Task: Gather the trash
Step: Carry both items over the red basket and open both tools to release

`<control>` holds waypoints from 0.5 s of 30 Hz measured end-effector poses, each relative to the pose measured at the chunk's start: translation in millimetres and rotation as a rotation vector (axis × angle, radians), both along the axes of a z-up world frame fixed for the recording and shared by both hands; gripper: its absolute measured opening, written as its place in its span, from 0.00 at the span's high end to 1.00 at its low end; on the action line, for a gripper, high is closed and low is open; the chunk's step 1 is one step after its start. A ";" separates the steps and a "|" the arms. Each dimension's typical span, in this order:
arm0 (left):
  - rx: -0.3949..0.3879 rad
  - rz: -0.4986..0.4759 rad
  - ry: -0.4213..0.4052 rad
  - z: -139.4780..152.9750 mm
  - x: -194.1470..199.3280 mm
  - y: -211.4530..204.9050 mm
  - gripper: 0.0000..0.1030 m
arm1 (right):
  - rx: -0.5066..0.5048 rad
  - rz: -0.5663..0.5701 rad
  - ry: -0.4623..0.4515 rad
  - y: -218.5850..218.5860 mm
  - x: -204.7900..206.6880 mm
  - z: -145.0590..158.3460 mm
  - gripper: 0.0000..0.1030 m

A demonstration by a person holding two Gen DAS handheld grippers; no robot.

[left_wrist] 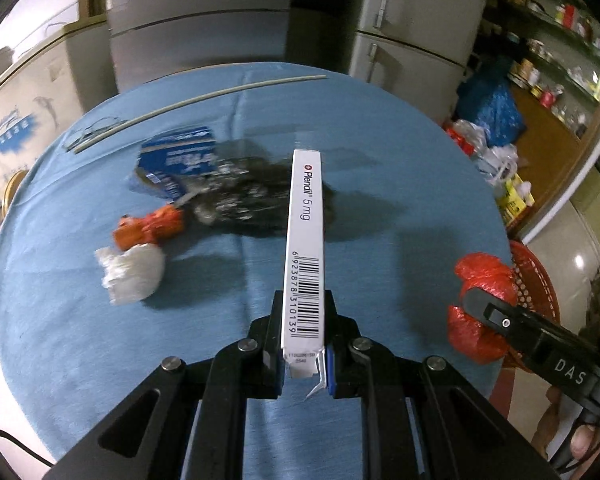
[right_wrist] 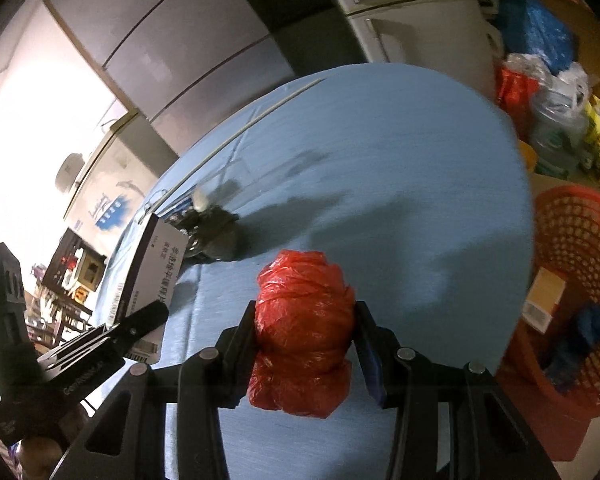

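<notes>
Blue cloth: covers the round surface [left_wrist: 380, 128], which fills the middle of both views.
Left tongs [left_wrist: 303, 354]: clamped on a white medicine box [left_wrist: 305, 240], at lower centre of the left view; the pads grip the box near its barcode end, and it juts edge-up toward the frame's centre.
Right tongs [right_wrist: 305, 344]: clamped on a red bag [right_wrist: 304, 328], a knotted plastic bundle, at lower centre of the right view; the same bundle shows at the right edge of the left view, over the rim of the surface.
Trash on the surface: a black bag [left_wrist: 256, 196] just beyond the box's tip; a blue carton [left_wrist: 178, 160] touching it at upper left; an orange wad [left_wrist: 150, 226] and a white wad [left_wrist: 132, 274], touching each other, at centre left.
Rod [left_wrist: 196, 98]: thin and pale, lying across the far part of the cloth.
Basket [right_wrist: 576, 280]: red plastic mesh, beside the surface at the right edge of the right view; a blue item and a small carton lie in it.
Background: pale fridges [left_wrist: 416, 12] at the top; bags heaped on the floor at upper right.
</notes>
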State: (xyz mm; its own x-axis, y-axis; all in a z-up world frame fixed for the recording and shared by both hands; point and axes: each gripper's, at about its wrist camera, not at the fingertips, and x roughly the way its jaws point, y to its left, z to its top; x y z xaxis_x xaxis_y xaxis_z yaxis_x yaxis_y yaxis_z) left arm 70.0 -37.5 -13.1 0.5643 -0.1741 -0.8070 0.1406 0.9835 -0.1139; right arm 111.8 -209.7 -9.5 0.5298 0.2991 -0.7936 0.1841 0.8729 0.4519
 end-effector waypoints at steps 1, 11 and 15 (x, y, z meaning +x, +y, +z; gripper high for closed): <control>0.003 -0.011 -0.001 1.1 0.8 -5.9 0.85 | 0.002 -0.011 0.001 -5.2 -2.0 -0.3 0.54; 0.016 -0.126 -0.018 9.0 7.0 -60.9 0.85 | -0.023 -0.118 -0.027 -53.6 -20.8 12.8 0.54; 0.016 -0.185 -0.021 9.4 5.9 -85.8 0.85 | -0.047 -0.179 -0.027 -81.0 -32.3 16.4 0.54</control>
State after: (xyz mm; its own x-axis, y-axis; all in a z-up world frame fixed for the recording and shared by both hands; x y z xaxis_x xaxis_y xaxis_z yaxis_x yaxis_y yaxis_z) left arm 76.0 -123.3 -3.7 0.5406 -0.2634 -0.7990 0.3211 0.9424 -0.0934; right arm 79.6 -290.7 6.8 0.5925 0.1608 -0.7894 0.3269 0.8476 0.4180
